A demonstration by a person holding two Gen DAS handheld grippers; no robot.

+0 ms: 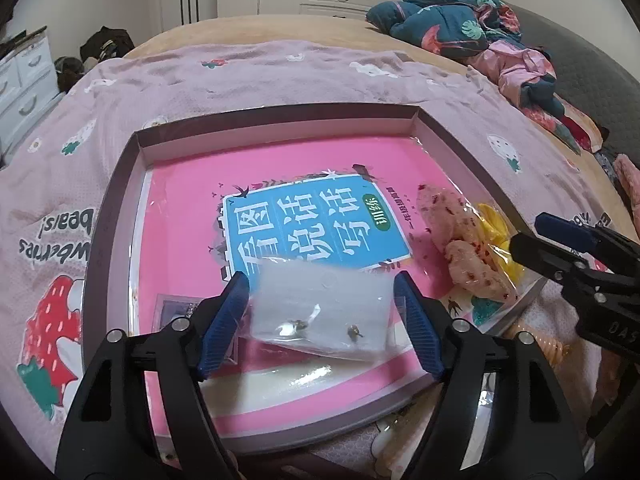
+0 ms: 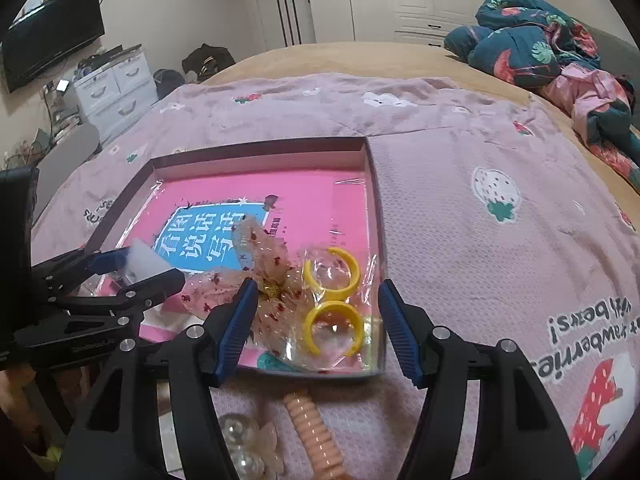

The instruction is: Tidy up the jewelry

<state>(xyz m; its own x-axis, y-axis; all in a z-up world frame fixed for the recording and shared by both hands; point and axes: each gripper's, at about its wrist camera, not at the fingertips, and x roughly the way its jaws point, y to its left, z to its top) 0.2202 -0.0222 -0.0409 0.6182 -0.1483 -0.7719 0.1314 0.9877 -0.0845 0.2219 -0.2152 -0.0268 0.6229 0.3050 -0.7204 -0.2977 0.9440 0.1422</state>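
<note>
From the left wrist view, the left gripper (image 1: 322, 316) has its blue-padded fingers spread wide on either side of a small clear packet (image 1: 324, 312), neither pad visibly pressing on it. The packet is frosted white plastic with two tiny dark earrings (image 1: 298, 325) showing through its lower half. It lies inside a shallow open box (image 1: 120, 184), on top of a pink book (image 1: 288, 168) with a blue title panel. At the box's right side lies a crinkly cellophane bag holding a speckled pink flower piece (image 1: 460, 236).

From the right wrist view, the right gripper (image 2: 316, 324) also stands open, its fingers flanking the cellophane bag near the box's right corner. Inside that bag, two yellow rings (image 2: 332, 312) sit one behind the other beside the pink flower. The left gripper (image 2: 136, 270) shows at the left, with the white packet between its tips. In front of the box, on the pink strawberry-print blanket (image 2: 480, 152), lie a peach spiral hair tie (image 2: 316, 436) and a pearl hair clip (image 2: 244, 440).
</note>
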